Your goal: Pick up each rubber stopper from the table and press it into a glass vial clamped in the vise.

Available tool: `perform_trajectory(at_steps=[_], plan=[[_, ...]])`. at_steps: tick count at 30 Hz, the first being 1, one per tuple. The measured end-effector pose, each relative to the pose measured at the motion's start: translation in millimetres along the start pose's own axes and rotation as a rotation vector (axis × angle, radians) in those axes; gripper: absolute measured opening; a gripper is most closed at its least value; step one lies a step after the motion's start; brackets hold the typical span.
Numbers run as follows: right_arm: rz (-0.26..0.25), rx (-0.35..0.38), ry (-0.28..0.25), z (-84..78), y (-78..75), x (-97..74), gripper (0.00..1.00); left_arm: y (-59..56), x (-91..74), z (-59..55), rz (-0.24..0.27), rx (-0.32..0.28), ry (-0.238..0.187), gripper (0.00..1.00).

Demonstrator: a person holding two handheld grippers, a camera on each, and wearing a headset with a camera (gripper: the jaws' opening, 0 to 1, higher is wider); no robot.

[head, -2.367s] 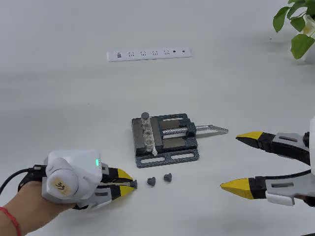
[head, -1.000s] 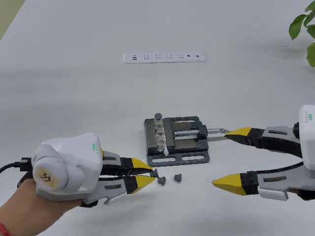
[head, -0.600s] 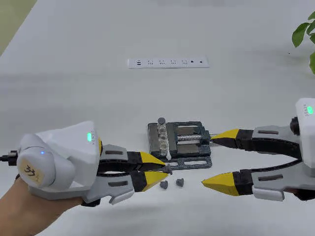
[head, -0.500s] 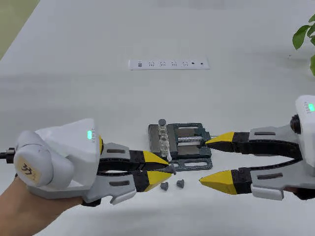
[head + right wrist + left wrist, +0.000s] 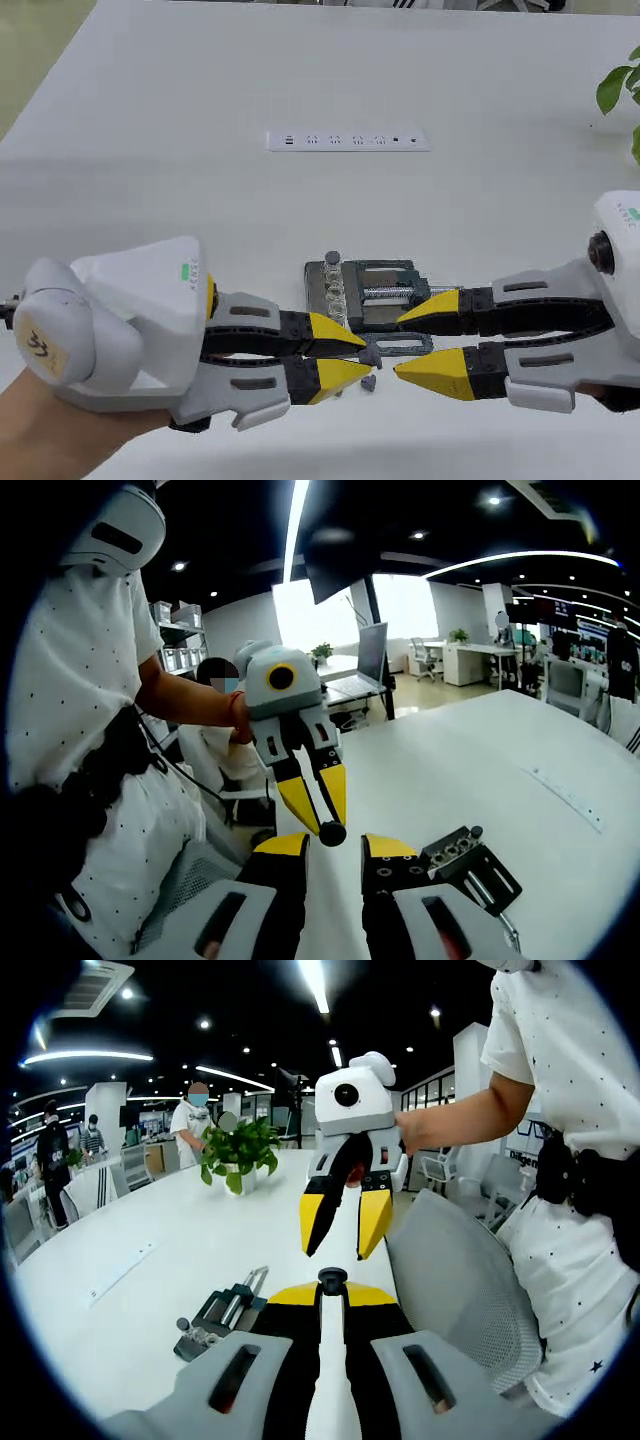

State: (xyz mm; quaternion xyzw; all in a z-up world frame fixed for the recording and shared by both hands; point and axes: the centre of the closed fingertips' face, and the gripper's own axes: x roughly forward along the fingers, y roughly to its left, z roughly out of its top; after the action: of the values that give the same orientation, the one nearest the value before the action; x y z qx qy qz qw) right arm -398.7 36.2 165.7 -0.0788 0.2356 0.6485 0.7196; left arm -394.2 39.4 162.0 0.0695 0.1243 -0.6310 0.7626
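Provisionally, the run was judged to be at an early stage. On the white table (image 5: 200, 200), the vise (image 5: 378, 275) was noted at 12 o'clock from both sets of gripper tips. The left gripper (image 5: 367, 355) was recorded as clenched on a dark stopper. The right gripper (image 5: 396, 346) was recorded as released, with its jaws apart and nothing between them.

A row of vials (image 5: 335, 292) was seen clamped in the vise. Only the capped vial (image 5: 332, 260), at the 12 o'clock end of the row, was seen sealed. The others were seen open-mouthed, about three by count, though this was not certain.

The held stopper (image 5: 373, 352) was pinched at the very tips of the left gripper, clear of the table and at 6 o'clock from the vise base. The right gripper's tips were pointed at it from 3 o'clock, just beside it; contact could not be determined. One loose stopper (image 5: 368, 383) was seen on the table at 6 o'clock from the held one.

It was judged that the held stopper was yet to be pressed into an open vial, and the loose one after it.
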Motion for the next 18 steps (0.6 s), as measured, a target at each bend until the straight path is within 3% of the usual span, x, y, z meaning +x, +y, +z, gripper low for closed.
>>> perform_trajectory(at_steps=[18], plan=[[0.048, 0.005, 0.006, 0.5, 7.9, 7.5, 0.13, -3.7, 0.3, 2.4, -0.014, -0.009, -0.011, 0.04]])
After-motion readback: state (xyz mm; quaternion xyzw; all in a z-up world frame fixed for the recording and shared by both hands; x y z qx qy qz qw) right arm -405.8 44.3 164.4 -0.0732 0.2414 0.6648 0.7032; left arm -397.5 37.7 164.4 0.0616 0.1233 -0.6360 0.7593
